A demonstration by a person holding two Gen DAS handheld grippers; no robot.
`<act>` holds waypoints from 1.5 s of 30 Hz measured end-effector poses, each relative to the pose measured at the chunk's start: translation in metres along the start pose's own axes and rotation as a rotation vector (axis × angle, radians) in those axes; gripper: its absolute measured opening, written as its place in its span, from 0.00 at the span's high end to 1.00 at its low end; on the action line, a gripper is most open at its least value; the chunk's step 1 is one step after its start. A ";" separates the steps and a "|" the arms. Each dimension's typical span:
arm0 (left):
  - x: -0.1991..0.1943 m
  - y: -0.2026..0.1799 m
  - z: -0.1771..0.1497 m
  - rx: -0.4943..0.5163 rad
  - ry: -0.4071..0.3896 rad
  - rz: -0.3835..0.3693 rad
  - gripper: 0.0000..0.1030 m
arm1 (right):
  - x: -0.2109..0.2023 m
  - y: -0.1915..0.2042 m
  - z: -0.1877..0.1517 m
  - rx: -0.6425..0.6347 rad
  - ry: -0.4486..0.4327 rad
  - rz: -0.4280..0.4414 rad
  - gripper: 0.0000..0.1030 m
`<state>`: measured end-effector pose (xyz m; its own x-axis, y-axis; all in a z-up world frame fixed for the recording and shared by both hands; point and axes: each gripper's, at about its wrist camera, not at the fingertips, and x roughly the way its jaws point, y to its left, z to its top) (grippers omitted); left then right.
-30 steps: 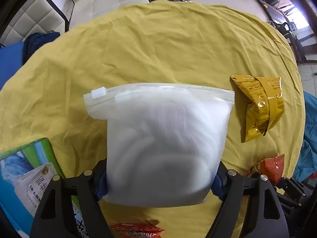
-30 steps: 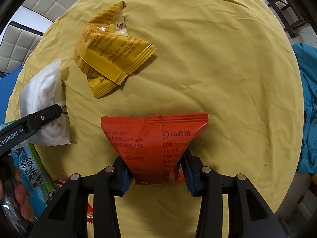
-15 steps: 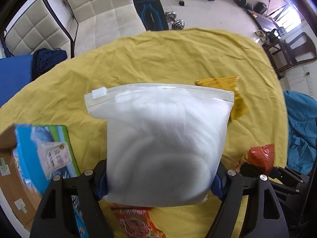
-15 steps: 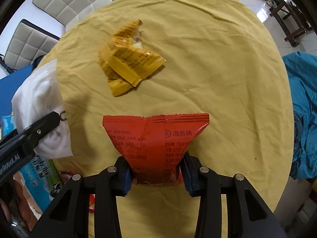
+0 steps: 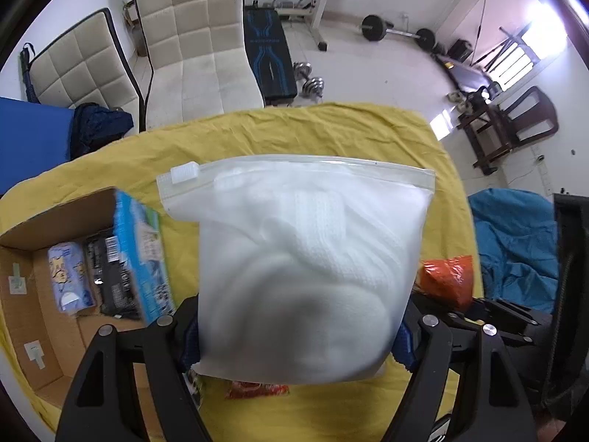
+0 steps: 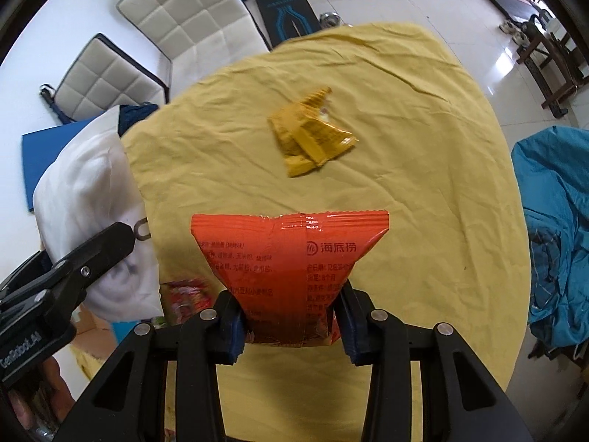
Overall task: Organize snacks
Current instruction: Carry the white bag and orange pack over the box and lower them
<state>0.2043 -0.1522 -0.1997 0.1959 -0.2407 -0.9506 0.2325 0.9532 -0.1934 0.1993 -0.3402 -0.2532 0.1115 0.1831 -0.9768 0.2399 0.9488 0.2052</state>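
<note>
Left wrist view, left to right. Cardboard box – left of the jaws, open, holding a pale blue packet and a black packet side by side; a blue-green carton stands against its right edge. Left gripper – jaws clenched on the lower part of a frosted zip-lock bag with white fabric inside, slider at the top left, the bag held above the yellow tablecloth. A red printed packet lies on the cloth beneath the jaws.

Right wrist view, left to right. The zip-lock bag shows far left of the jaws. Right gripper – jaws grasping the bottom of an orange-red snack packet, printed side up, sealed edge away from the camera. Yellow snack packet – on the cloth ahead of the jaws, well apart from them. Blue cloth – far right, off the table edge.
</note>
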 end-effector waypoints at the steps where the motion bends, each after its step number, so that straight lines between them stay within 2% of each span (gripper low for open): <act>1: -0.006 0.004 -0.001 -0.001 -0.008 -0.003 0.25 | -0.007 0.007 -0.004 -0.006 -0.009 0.007 0.59; 4: -0.029 0.018 -0.008 -0.002 -0.037 -0.012 0.25 | -0.024 0.021 -0.014 -0.024 -0.027 0.023 0.59; 9: -0.065 0.050 -0.024 -0.015 -0.083 -0.002 0.25 | -0.035 0.067 -0.028 -0.070 -0.048 0.051 0.59; 14: -0.097 0.101 -0.038 -0.065 -0.128 0.015 0.25 | -0.039 0.120 -0.043 -0.122 -0.054 0.082 0.59; 19: -0.120 0.157 -0.052 -0.122 -0.158 0.050 0.25 | -0.032 0.183 -0.057 -0.190 -0.038 0.114 0.59; 24: -0.124 0.214 -0.067 -0.184 -0.151 0.106 0.25 | -0.011 0.241 -0.068 -0.256 -0.003 0.122 0.59; 32: -0.087 0.299 -0.083 -0.304 -0.050 0.160 0.25 | 0.056 0.311 -0.077 -0.319 0.095 0.083 0.59; 39: -0.026 0.348 -0.075 -0.339 0.064 0.214 0.25 | 0.129 0.319 -0.078 -0.317 0.204 0.003 0.59; 45: 0.024 0.365 -0.066 -0.309 0.151 0.293 0.25 | 0.173 0.319 -0.080 -0.319 0.263 -0.074 0.59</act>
<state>0.2311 0.2021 -0.3088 0.0641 0.0549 -0.9964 -0.1119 0.9926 0.0475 0.2182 0.0141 -0.3613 -0.1544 0.1316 -0.9792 -0.0770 0.9865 0.1447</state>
